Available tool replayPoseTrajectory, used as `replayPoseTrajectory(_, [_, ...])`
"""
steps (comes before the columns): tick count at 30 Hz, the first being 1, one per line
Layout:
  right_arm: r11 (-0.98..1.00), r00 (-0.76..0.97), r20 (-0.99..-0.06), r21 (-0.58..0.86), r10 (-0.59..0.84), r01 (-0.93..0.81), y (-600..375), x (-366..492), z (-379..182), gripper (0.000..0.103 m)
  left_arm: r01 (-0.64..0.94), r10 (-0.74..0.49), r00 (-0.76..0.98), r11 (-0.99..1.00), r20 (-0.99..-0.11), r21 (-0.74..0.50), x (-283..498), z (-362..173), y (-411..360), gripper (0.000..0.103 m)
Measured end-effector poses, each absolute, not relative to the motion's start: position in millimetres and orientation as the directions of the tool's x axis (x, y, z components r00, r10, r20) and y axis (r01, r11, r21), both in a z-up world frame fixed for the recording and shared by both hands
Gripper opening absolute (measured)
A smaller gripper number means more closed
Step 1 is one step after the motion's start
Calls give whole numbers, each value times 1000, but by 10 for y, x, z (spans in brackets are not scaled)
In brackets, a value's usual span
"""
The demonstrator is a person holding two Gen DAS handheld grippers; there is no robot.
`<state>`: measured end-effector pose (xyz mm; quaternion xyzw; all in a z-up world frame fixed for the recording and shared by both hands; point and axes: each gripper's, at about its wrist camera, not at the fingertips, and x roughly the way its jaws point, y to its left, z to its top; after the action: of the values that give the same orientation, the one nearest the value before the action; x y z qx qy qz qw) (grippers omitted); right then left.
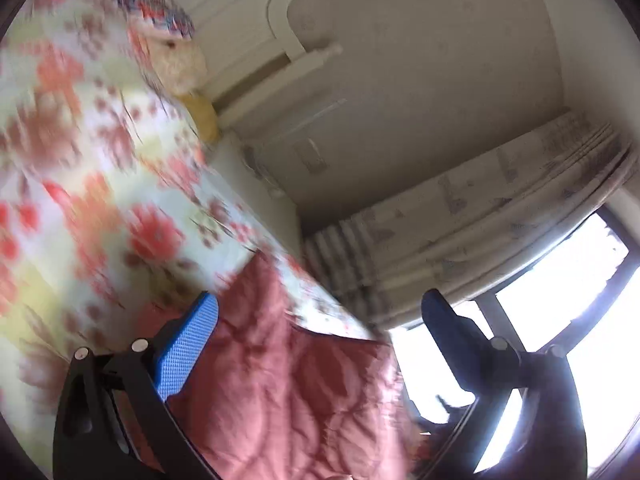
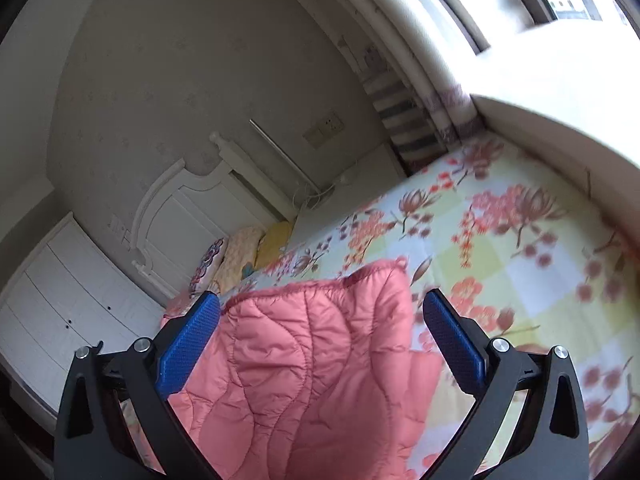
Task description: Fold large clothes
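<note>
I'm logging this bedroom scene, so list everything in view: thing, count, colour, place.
quilted jacket: one, salmon pink, on the bed, between both grippers' open fingers
bedsheet: one, floral, pale green and red, covering the bed
pillows: three, patterned, cream, yellow, at the headboard
headboard: one, white, against the wall
cabinet: one, white, beside the headboard
curtain: one, pale patterned, by the window
left gripper: one, black, blue pads, open
right gripper: one, same, open
</note>
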<state>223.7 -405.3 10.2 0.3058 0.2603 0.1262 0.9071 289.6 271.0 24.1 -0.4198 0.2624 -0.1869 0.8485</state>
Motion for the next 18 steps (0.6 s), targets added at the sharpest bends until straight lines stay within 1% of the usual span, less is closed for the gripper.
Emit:
replayPoseTrajectory(1, [810,836,-416,584,358,-56,-4066,2241,136,98,74,-517,791,612,-327,-788,2920,242,2725,101])
replayPoseTrajectory(2, [833,823,-454,551,341,-41,-4068,2284,133,98,34,-502,769,650,-395,-760,3005,177,2723,101])
replayPoseTrajectory(3, [847,803,-490,531,341,-36,-4066,2345,105,98,10,-510,734,669,-450,-743,3097,87,2719,101])
replayPoseTrajectory(5, [865,751,-557,500,353,-36,-4026,2470,-3,95,-26,-531,644,704,-551,-710,3254,-123,2655,100])
replayPoseTrajectory(7, [883,691,-622,466,368,-51,-3927,2570,-131,78,-12,-543,595,732,-593,-682,3326,-253,2539,99])
replayPoseTrajectory(8, [893,664,-648,445,374,-69,-3850,2606,-171,74,10,-554,579,739,-598,-674,3343,-290,2466,93])
replayPoseTrajectory(9, [901,653,-659,427,373,-84,-3819,2588,-219,66,14,-546,583,747,-601,-665,3335,-297,2429,85])
replayPoseTrajectory(10, [911,649,-666,398,368,-108,-3736,2579,-217,52,18,-531,595,759,-603,-651,3311,-286,2407,76])
replayPoseTrajectory(11, [923,656,-668,363,353,-126,-3674,2538,-203,43,25,-506,605,784,-614,-620,3282,-246,2371,35])
replayPoseTrajectory(12, [940,679,-662,317,317,-130,-3618,2502,-165,20,27,-467,620,816,-631,-577,3245,-201,2359,11])
replayPoseTrajectory(13, [951,710,-642,274,290,-141,-3565,2433,-85,15,38,-461,642,818,-613,-575,3186,-160,2355,7])
replayPoseTrajectory(14, [955,734,-617,253,284,-156,-3523,2369,-1,13,77,-496,663,790,-560,-608,3039,-52,2395,6])
replayPoseTrajectory(18, [966,803,-540,191,252,-174,-3396,2158,498,12,131,-515,718,762,-469,-635,2887,337,2422,6])
